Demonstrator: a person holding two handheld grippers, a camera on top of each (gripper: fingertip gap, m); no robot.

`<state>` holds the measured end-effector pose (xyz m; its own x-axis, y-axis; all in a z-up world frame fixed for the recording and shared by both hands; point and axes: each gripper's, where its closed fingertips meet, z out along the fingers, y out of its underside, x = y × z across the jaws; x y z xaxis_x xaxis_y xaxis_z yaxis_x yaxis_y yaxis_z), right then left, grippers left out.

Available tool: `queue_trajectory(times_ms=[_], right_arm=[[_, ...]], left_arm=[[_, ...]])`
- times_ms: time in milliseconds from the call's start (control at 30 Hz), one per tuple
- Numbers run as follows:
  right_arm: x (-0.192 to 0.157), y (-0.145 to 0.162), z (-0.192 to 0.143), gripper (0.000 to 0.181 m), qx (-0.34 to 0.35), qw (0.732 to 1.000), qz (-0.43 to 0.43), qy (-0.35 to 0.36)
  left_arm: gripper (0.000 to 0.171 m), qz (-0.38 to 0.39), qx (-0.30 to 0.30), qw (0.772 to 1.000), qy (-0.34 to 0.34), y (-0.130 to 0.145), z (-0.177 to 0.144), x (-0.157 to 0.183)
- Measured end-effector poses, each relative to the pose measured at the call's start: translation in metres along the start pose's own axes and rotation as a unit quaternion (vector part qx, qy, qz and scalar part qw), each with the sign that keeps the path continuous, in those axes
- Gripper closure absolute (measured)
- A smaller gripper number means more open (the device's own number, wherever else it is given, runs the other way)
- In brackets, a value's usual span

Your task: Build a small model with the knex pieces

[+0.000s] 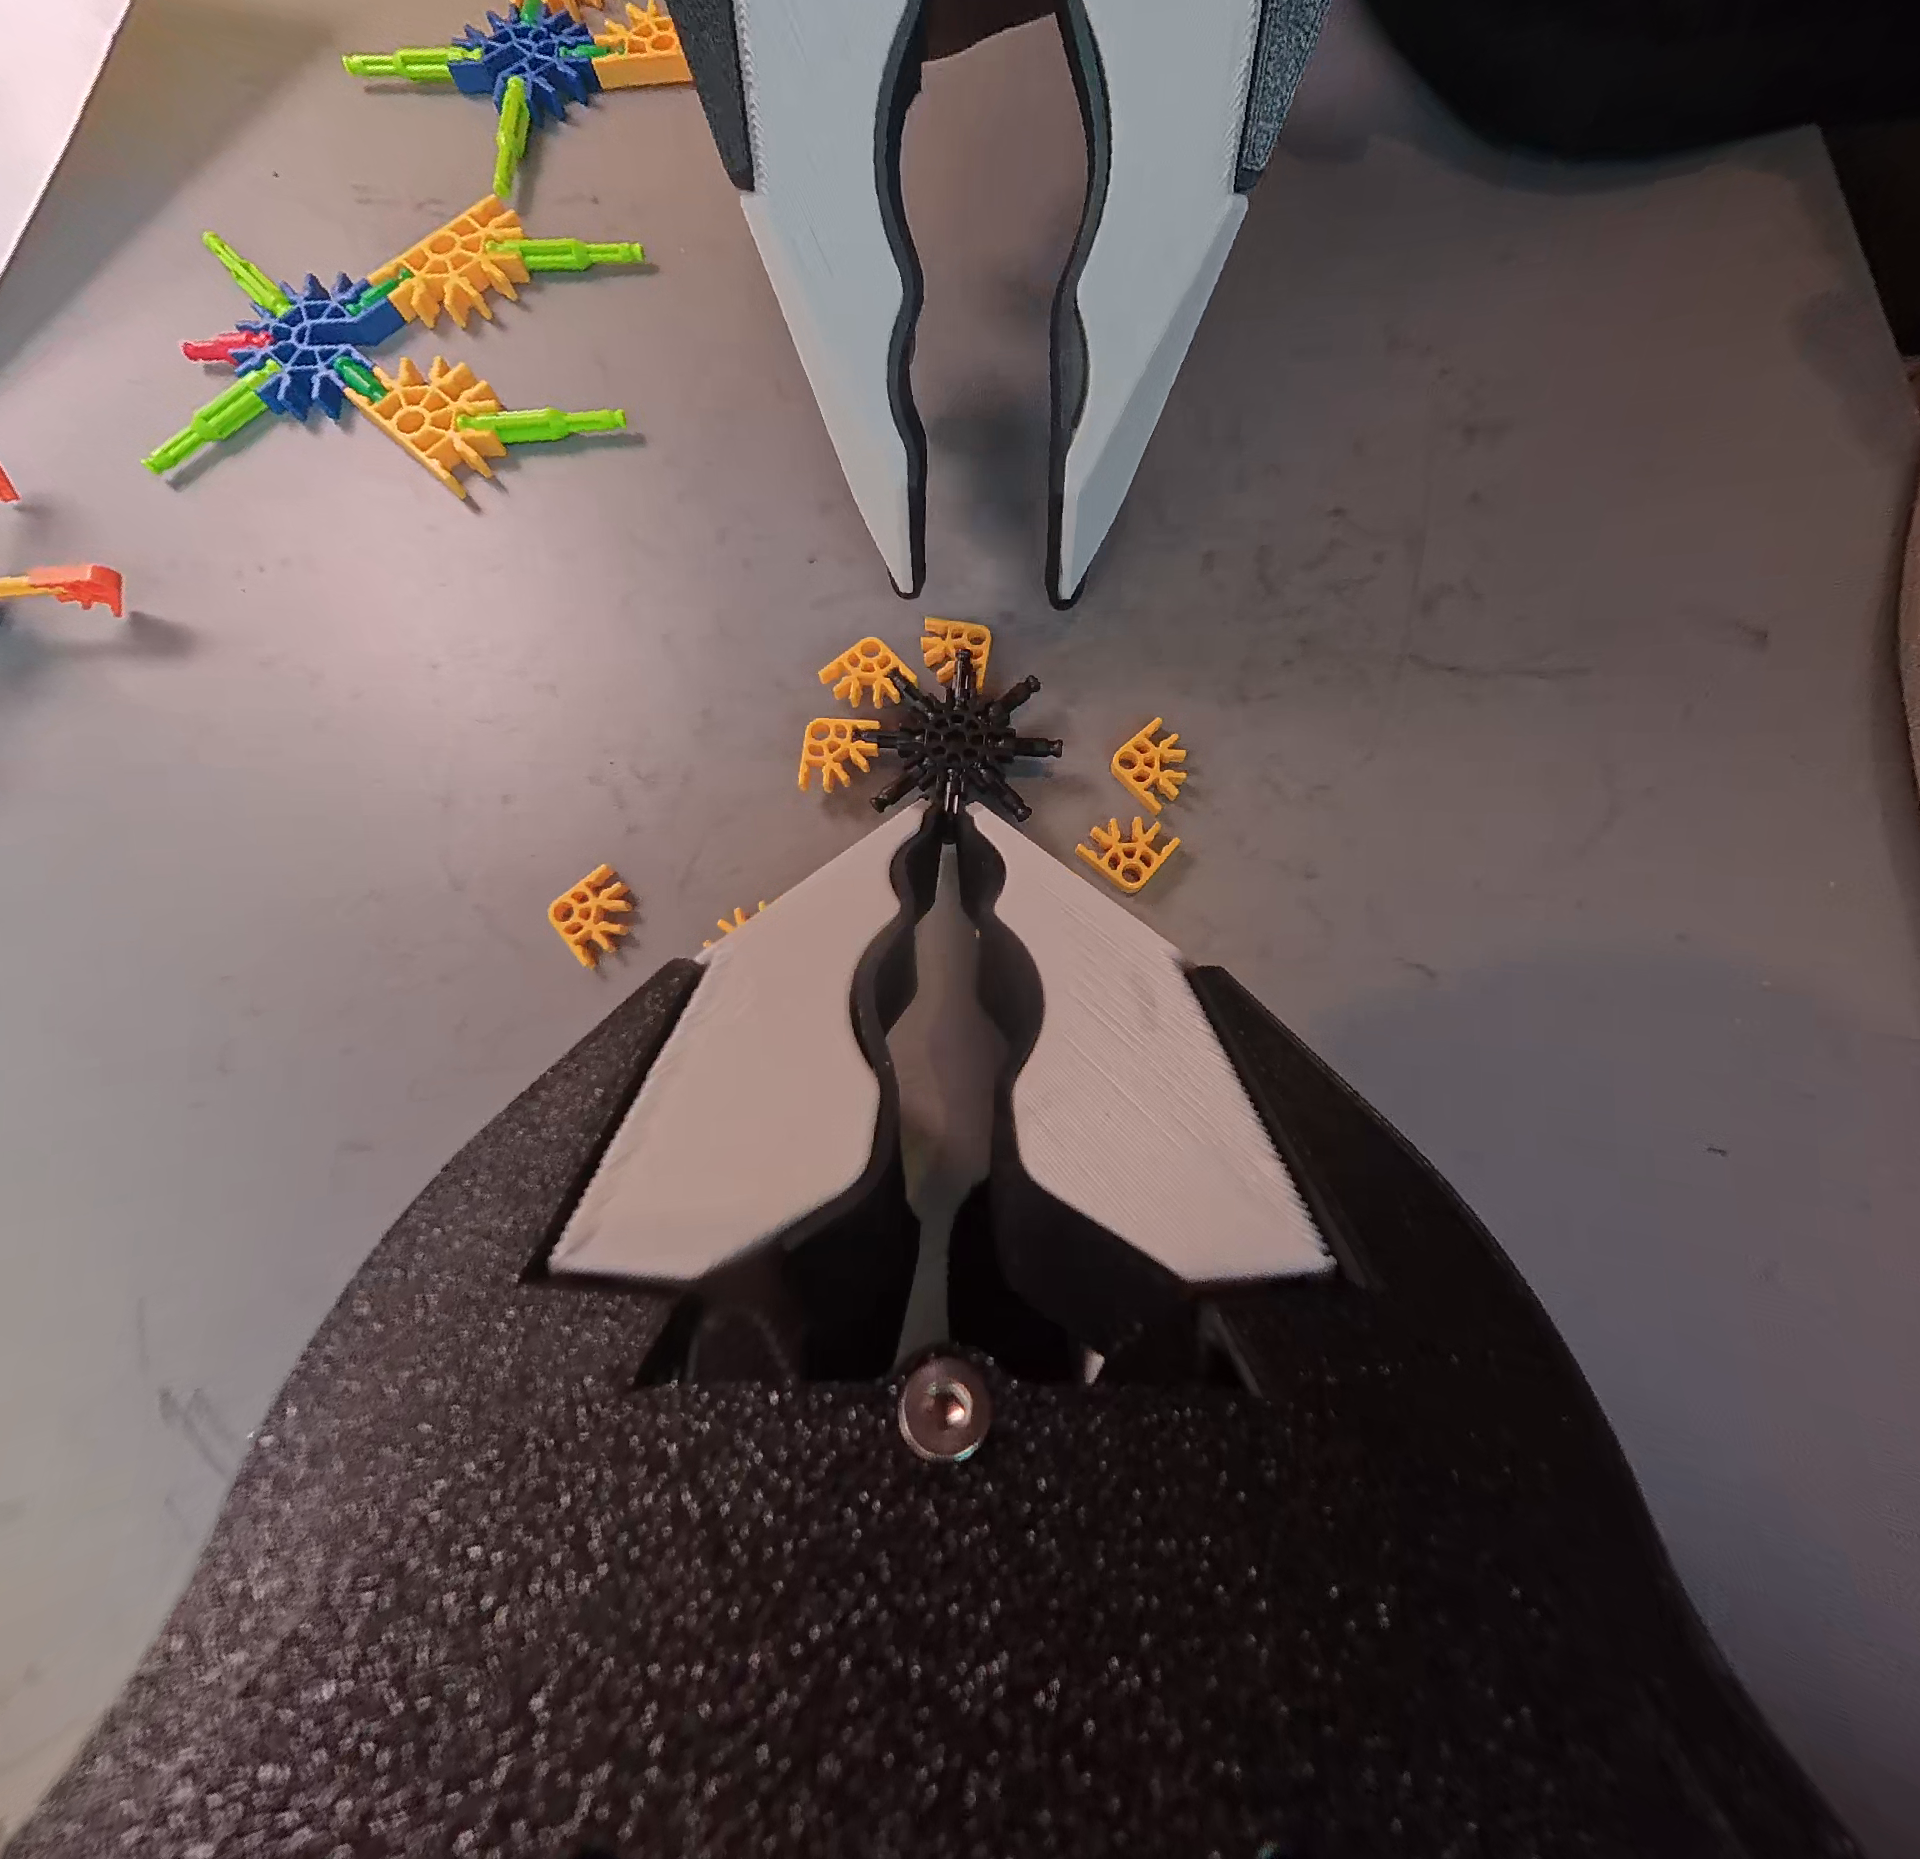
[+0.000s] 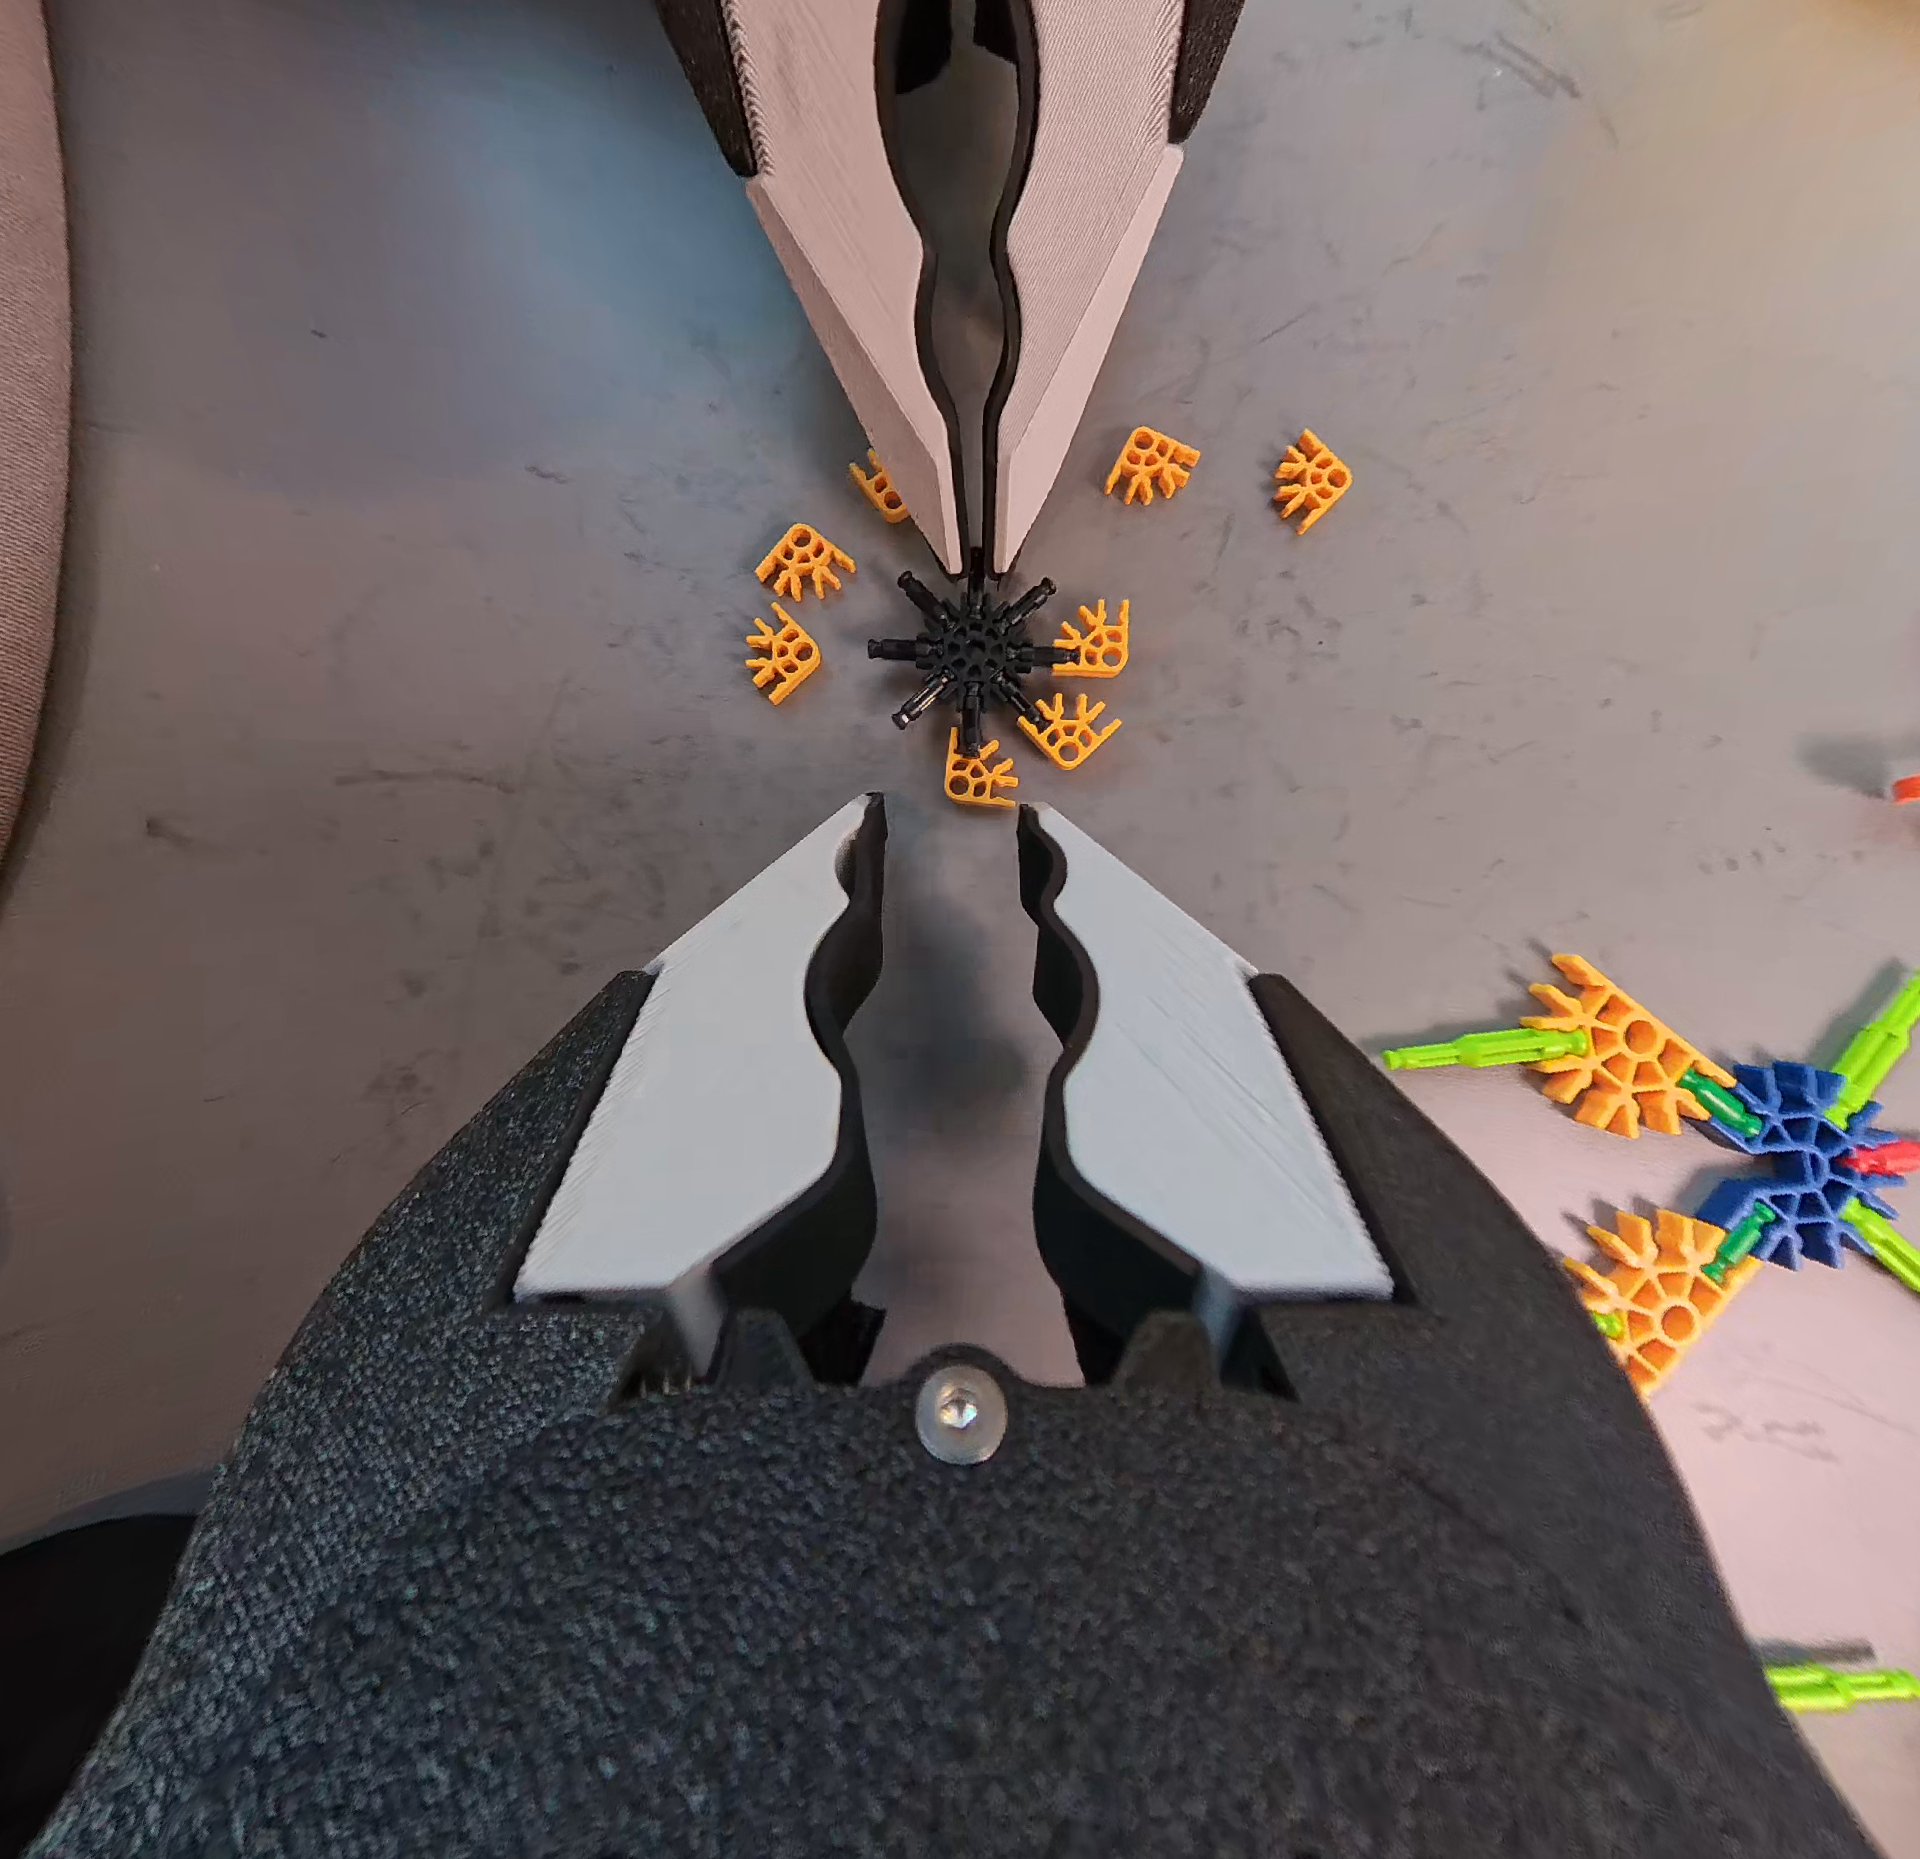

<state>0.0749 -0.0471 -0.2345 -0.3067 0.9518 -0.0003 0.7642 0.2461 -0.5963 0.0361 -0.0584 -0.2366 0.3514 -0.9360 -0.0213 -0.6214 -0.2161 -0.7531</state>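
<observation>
Left wrist view: the left gripper points forward, low over the grey bench, its fingers pinched on a black rod of the black hub. Yellow connectors lie around the hub; three are on its rods. The right gripper faces it, fingers apart.

Right wrist view: the right gripper holds nothing, just before a connector. Opposite, the left gripper grips the hub. Blue, yellow and green assemblies lie right. No writing shows.

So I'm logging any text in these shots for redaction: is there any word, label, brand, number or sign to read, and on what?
None. No writing shows on the black spoked connector, the yellow connector pieces, the blue and green assemblies, either tool, or the grey table.
</observation>
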Motion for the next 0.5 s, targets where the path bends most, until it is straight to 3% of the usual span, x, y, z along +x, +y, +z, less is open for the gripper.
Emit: queue_trajectory(times_ms=[267, 500], right_arm=[[0.002, -0.013, 0.002, 0.181, 0.025, 0.999, -0.017, 0.017], [0.003, -0.013, 0.009, 0.181, 0.018, 1.000, -0.015, 0.018]], left_arm=[[0.169, 0.002, -0.006, 1.000, 0.001, 0.002, 0.001, 0.001], [0.169, 0.005, -0.010, 1.000, 0.001, 0.004, 0.002, 0.001]])
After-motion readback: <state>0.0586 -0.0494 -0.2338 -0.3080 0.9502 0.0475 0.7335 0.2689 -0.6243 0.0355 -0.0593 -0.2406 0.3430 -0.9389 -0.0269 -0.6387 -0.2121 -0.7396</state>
